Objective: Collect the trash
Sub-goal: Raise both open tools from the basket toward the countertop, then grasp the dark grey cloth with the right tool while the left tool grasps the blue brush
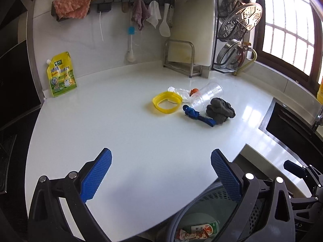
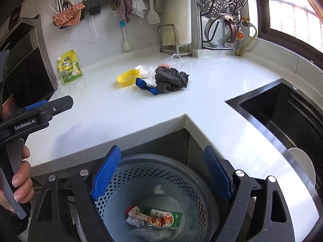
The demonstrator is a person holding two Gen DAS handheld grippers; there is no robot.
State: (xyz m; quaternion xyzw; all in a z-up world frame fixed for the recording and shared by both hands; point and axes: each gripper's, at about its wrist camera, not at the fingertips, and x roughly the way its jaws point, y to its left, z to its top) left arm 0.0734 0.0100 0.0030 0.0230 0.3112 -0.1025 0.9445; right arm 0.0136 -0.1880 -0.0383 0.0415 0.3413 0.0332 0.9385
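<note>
Blue-padded right gripper point(image 2: 161, 173) hangs spread and empty over a perforated grey plastic bin point(image 2: 187, 173) holding wrappers point(image 2: 153, 218); left gripper point(image 1: 161, 173), likewise agape, hovers above the white countertop point(image 1: 121, 125), remaining litter, a clear plastic cup point(image 1: 207, 96), at one o'clock.

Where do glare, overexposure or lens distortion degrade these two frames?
Left wrist view: window blown out white, glare streak on countertop, counter edges bowed by the fisheye. Right wrist view: window likewise overexposed, bright sheen on the counter beside the sink; trash bin interior evenly lit, contents legible.
</note>
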